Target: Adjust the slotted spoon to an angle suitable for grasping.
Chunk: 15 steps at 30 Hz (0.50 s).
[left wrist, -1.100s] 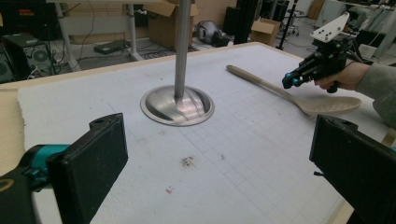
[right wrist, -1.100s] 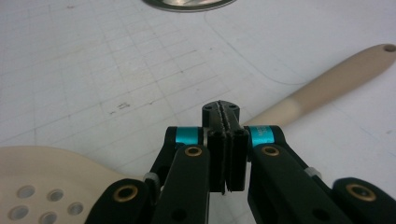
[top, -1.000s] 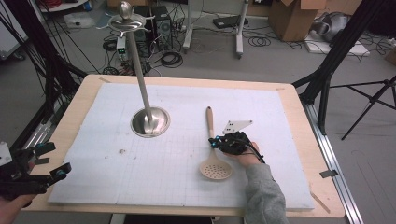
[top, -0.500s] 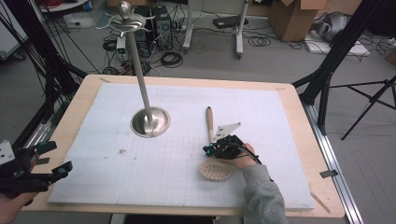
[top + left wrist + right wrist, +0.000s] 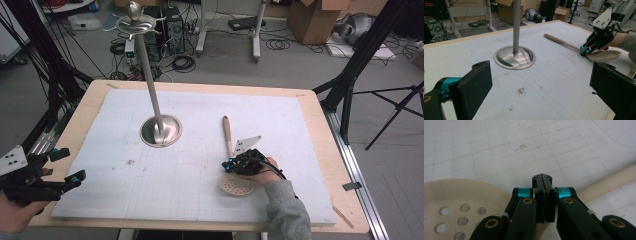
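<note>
Right gripper [image 5: 227, 166] is sitting low over the neck of the cream perforated skimmer spoon with a wooden handle [image 5: 229, 150], forearm coming in from the bottom edge, jaws pressed together with nothing between them. Spoon is lying flat on the white gridded mat [image 5: 200, 165], right of centre, long axis running front to back: handle pointing away from the person, round head nearest them. Right gripper view is showing the head's holes [image 5: 461, 215] close up. Left gripper [image 5: 67, 165] is hovering off the table's left edge, jaws spread, facing the steel pole stand with a round base [image 5: 514, 56].
</note>
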Each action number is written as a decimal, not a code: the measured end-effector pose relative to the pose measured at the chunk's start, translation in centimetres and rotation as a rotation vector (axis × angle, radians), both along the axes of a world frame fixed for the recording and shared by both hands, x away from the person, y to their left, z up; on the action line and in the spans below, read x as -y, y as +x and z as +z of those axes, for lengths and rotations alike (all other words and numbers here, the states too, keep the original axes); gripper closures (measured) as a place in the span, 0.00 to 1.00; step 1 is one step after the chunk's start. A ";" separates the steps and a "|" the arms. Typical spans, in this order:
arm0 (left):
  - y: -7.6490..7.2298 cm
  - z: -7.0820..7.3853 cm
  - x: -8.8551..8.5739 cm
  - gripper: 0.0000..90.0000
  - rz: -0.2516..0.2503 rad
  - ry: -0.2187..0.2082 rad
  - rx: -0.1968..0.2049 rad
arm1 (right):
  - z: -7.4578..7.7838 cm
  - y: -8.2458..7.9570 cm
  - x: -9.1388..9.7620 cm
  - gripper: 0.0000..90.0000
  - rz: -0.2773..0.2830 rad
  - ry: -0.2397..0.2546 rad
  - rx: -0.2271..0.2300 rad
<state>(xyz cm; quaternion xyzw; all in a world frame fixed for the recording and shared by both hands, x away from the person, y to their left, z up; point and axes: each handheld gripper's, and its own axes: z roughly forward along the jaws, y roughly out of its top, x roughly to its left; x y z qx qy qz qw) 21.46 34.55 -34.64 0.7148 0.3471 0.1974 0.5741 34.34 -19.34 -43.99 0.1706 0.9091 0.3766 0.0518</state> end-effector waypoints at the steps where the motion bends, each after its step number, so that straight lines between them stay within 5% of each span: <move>1: 0.2 0.0 0.2 0.05 -0.001 -0.003 0.000 | 0.0 -0.1 0.3 1.00 -0.002 0.004 -0.002; 15: 2.3 0.1 2.4 0.05 -0.064 -0.005 0.009 | -0.1 -2.0 4.7 1.00 -0.030 0.031 -0.036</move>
